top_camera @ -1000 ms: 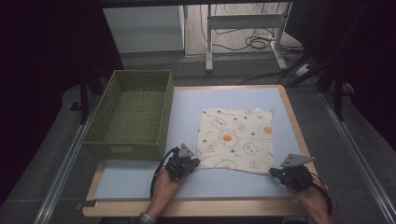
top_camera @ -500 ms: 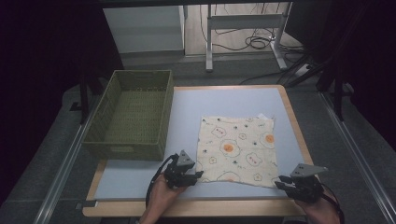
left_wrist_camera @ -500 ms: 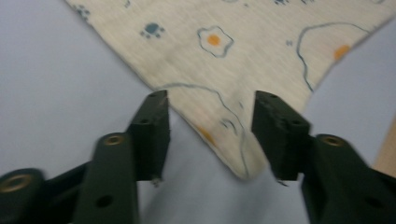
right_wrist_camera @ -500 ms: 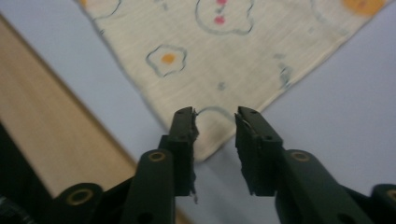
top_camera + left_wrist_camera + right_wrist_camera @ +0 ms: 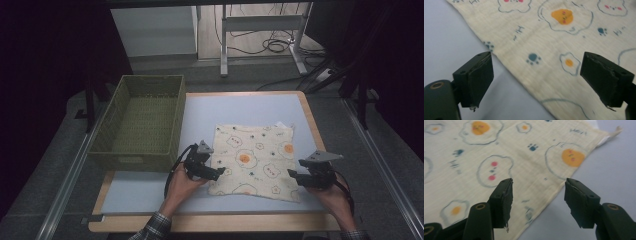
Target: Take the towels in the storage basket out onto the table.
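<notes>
Cotton cloth (image 5: 255,160) lies flat beneath both grippers' just-opened fingers, left gripper (image 5: 218,172) and right gripper (image 5: 291,173) holding nothing.

A pale blue surface (image 5: 250,107) with wooden edging is standing on grey floor (image 5: 60,165); cables (image 5: 272,47) are lying beyond, beneath a metal frame (image 5: 262,22), darkness flanking.

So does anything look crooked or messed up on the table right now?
Slightly. The cloth lies flat but askew to the table edges, and its far right corner is a little turned up. The basket sits square.
</notes>
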Demonstrator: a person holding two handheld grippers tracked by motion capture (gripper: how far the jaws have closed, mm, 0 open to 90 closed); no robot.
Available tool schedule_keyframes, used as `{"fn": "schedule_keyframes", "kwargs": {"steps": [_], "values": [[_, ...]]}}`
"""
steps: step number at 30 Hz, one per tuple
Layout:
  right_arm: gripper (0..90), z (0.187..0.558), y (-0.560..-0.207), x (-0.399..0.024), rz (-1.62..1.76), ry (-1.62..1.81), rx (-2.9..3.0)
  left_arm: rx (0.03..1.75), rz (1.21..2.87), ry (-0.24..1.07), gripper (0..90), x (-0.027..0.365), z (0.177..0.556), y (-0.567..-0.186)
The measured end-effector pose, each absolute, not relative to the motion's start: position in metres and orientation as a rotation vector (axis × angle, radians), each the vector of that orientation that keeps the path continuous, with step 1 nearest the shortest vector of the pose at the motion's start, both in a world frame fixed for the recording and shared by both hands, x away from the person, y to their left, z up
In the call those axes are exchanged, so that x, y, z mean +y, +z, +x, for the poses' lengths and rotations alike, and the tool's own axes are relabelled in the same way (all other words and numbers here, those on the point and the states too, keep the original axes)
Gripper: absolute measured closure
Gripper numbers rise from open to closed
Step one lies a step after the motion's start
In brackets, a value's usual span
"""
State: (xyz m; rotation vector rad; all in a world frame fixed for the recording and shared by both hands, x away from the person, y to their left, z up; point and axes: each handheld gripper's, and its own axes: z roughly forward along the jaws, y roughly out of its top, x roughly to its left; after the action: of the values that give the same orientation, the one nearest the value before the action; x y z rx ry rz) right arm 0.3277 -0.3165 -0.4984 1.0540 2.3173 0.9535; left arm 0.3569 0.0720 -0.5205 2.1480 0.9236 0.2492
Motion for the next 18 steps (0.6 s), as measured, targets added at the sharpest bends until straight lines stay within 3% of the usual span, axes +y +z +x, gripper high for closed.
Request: {"fn": "schedule_keyframes", "kwargs": {"steps": [18], "values": [[57.8, 0.404, -0.509, -0.319, 1.268, 1.012, 2.344, 0.998, 2.122, 0.274, 7.5, 0.065, 0.423, -0.520]]}}
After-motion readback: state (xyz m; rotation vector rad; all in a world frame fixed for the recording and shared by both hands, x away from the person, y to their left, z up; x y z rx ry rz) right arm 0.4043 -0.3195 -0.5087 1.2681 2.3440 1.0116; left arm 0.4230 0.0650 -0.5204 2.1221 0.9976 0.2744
